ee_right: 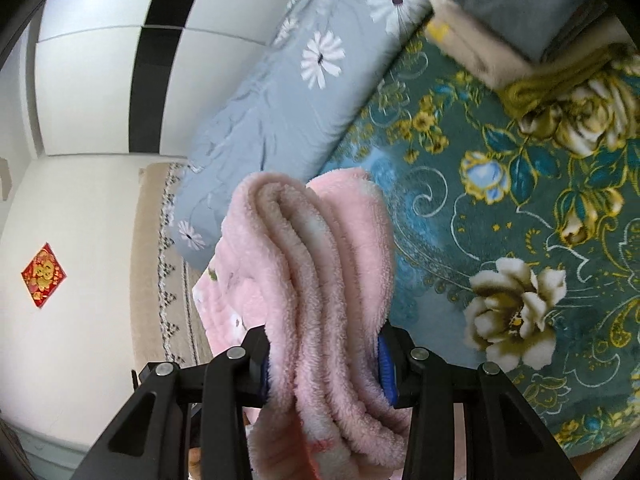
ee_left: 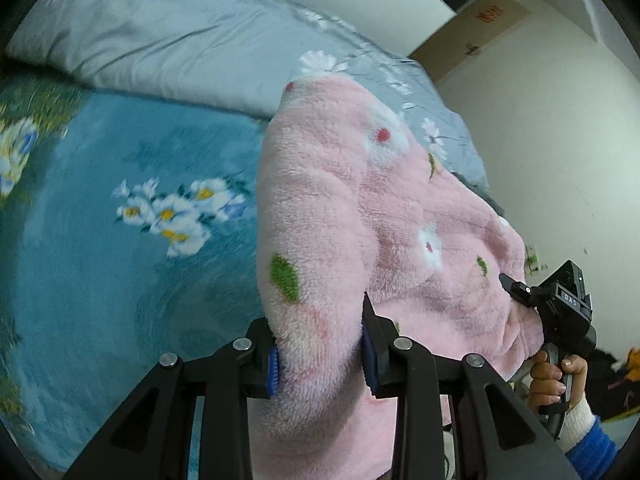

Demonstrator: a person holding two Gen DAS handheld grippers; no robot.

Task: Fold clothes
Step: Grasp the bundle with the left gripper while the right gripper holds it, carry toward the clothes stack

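Note:
A fluffy pink fleece garment (ee_left: pixel 360 208) with white flowers and green spots hangs in the air above the bed. My left gripper (ee_left: pixel 322 364) is shut on a thick rolled edge of it, blue pads pressing both sides. In the same view the right gripper (ee_left: pixel 520 292) holds the garment's far end, with a hand on its handle. In the right wrist view my right gripper (ee_right: pixel 326 372) is shut on several bunched layers of the pink garment (ee_right: pixel 316 248), which drapes up and over the fingers.
A teal floral blanket (ee_left: pixel 100 240) covers the bed (ee_right: pixel 500 220). A grey-blue daisy-print duvet (ee_left: pixel 168 40) lies along its far side (ee_right: pixel 288 92). Folded grey, cream and yellow clothes (ee_right: pixel 520 28) are stacked at one corner. White walls and a doorway stand beyond.

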